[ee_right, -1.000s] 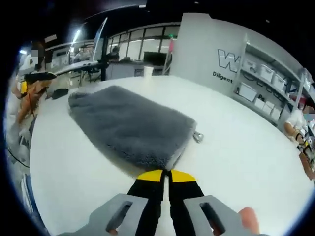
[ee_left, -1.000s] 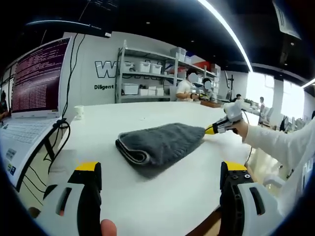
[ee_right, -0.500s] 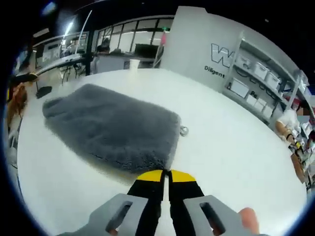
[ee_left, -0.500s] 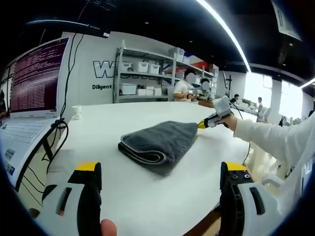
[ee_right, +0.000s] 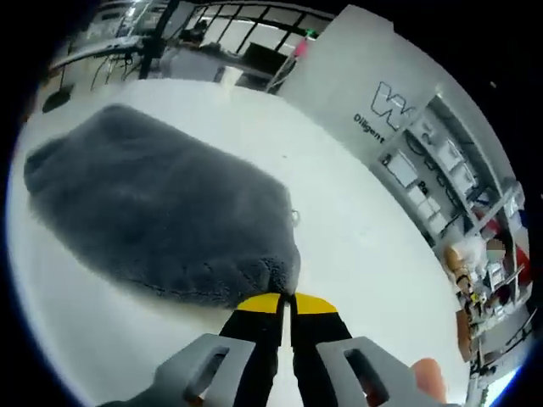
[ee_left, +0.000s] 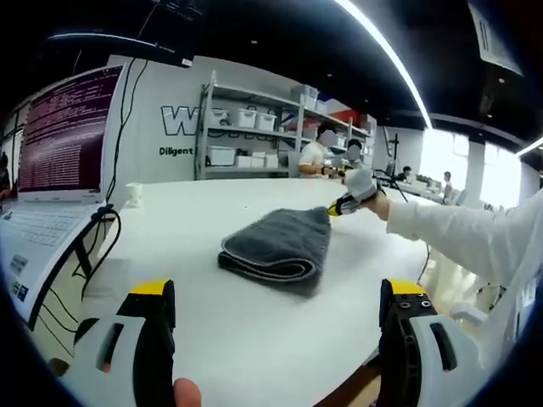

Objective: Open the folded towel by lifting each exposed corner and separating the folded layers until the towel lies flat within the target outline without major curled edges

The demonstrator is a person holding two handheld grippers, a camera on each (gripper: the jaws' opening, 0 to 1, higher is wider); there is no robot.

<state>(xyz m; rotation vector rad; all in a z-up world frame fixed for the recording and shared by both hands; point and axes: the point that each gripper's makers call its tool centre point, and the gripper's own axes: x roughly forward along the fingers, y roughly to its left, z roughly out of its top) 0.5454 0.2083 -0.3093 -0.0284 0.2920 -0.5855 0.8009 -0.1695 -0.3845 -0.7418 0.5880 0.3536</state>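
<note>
**Right tool pinches corner of folded towel**

In the left gripper view, a laptop (ee_left: 59,144) stands open at 9 o'clock on the white counter (ee_left: 254,339), with a small cup (ee_left: 134,193) beside it. Storage bins (ee_left: 246,116) sit on a shelf (ee_left: 254,127) at 12 o'clock; their contents cannot be told. One grey towel (ee_left: 280,248) lies folded mid-counter, its rolled fold facing the camera and its long axis running away toward 1 o'clock. The left tool (ee_left: 276,297) is released, its two jaws spread wide, well apart from the towel. The right tool (ee_left: 339,206), held by a white sleeve (ee_left: 458,233), meets the towel's far corner.

In the right gripper view, the right tool (ee_right: 285,303) is clenched on the towel's (ee_right: 144,212) near corner, with the towel stretching toward 10 o'clock.
</note>
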